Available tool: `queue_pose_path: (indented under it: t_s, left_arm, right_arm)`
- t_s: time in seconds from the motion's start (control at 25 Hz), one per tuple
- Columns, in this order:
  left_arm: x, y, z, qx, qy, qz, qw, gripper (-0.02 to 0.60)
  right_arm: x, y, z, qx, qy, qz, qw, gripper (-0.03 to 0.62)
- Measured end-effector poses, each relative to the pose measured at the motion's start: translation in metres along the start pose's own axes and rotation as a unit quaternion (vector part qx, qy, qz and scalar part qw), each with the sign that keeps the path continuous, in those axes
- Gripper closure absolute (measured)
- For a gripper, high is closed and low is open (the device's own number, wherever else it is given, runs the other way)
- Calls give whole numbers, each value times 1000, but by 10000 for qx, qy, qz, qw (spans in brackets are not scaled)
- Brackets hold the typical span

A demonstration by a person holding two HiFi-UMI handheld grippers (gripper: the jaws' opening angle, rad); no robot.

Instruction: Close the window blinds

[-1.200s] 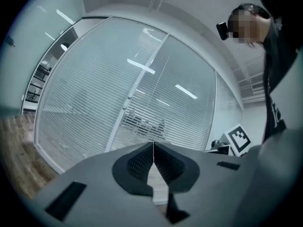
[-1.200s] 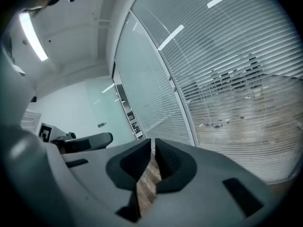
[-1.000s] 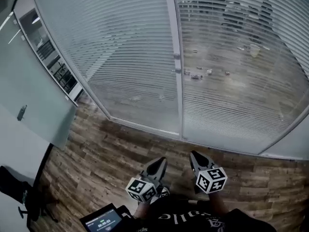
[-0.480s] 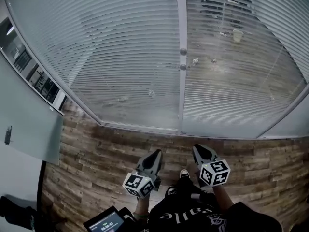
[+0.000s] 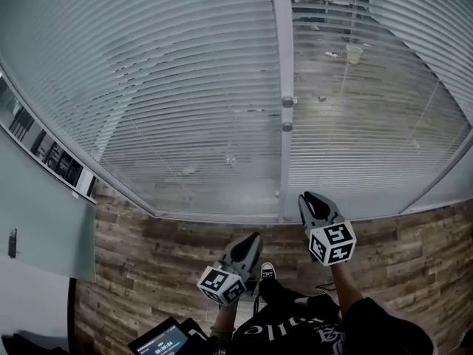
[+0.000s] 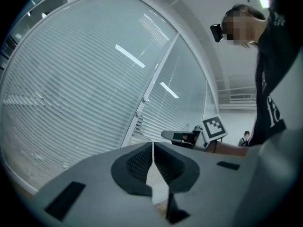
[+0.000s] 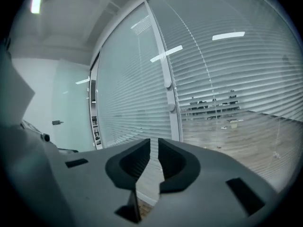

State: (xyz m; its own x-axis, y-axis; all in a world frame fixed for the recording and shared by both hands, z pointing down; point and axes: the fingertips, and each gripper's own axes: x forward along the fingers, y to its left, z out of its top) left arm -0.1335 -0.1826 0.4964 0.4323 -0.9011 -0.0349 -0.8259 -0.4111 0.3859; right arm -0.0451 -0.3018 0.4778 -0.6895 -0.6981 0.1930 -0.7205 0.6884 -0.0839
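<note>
Two panels of blinds [image 5: 185,87] fill the glass wall ahead, split by an upright post [image 5: 283,50]. The slats on the right panel [image 5: 369,124] are tilted enough that the room beyond shows through, so I'd say the job is not yet done; the left panel looks more veiled but not fully shut either. Below runs a plank floor [image 5: 148,257], where the person stands close to the glass, facing the post.

That spot makes sense to me: two knobs [image 5: 287,102] sit one above the other on the post, and I'd guess they turn the slats, though I can't be sure from here.

Both arms are bent and held low in front of the body, tools pointing at the wall. The right gripper [image 5: 309,197] is raised further, its tip near the foot of the post and well below the knobs, as if it will do the reaching. Its jaws are pressed nearly together with nothing between them [image 7: 154,145]. The left gripper [image 5: 251,239] hangs lower and back, just above the person's shoe [image 5: 267,272], seemingly idle. Its jaws are clenched too, on nothing [image 6: 152,148]. A small screen [image 5: 164,340] glows at the person's left hip.
</note>
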Motion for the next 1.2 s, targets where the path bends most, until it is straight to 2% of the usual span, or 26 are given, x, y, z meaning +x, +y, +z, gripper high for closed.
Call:
queue_pose_path:
  t_s: [0.08, 0.2, 0.4, 0.48, 0.6, 0.8, 0.84, 0.88, 0.92, 0.96, 1.0, 1.04, 1.08, 1.12, 1.16, 1.2]
  left_arm:
    - [14, 22, 13, 71, 67, -77, 9999, 574]
    - [43, 49, 31, 213, 166, -164, 9995, 574]
    - [80, 84, 58, 323, 174, -293, 9989, 574]
    - [85, 94, 62, 323, 189, -321, 9988, 573]
    - [91, 104, 61, 237, 242, -383, 9987, 574]
    - [100, 113, 57, 75, 471, -589, 9971, 574]
    - [102, 114, 56, 90, 505, -650, 9966, 574]
    - [103, 115, 56, 115, 533, -716, 9959, 572]
    - [104, 118, 57, 134, 565, -783, 9952, 572]
    - [105, 121, 59, 144, 600, -844, 9945, 574]
    - [106, 124, 61, 151, 634, -893, 9939, 573]
    - [109, 129, 63, 151, 657, -923, 9934, 572]
    - [111, 135, 66, 137, 660, -934, 9933, 572]
    - [114, 141, 71, 104, 640, -939, 9935, 573]
    - [115, 147, 76, 66, 610, -951, 9936, 574]
    - [115, 151, 81, 41, 591, -976, 9935, 574]
  right_arm:
    - [31, -10, 17, -115, -97, -116, 9998, 544]
    - [75, -30, 41, -446, -193, -308, 9983, 488]
    - [131, -52, 74, -1371, -297, -935, 9857, 480]
    - [145, -58, 83, -1958, -227, -1298, 9718, 473]
    - [162, -65, 96, -2895, -68, -1700, 9420, 461]
    - [180, -67, 109, -3556, 130, -2013, 9126, 459]
    - [181, -68, 108, -3554, 145, -2106, 9105, 459]
    - [181, -69, 107, -3363, 116, -2176, 9162, 461]
    - [181, -70, 107, -2898, 16, -2194, 9316, 461]
    - [182, -73, 106, -2109, -170, -2142, 9536, 461]
    - [182, -78, 105, -1013, -429, -2010, 9734, 461]
    - [183, -84, 102, 310, -724, -1797, 9806, 461]
    - [185, -89, 99, 1723, -1015, -1508, 9681, 461]
    - [188, -93, 97, 3022, -1268, -1171, 9375, 461]
    - [191, -94, 97, 3976, -1455, -854, 9019, 461]
    - [193, -93, 99, 4425, -1563, -652, 8806, 461]
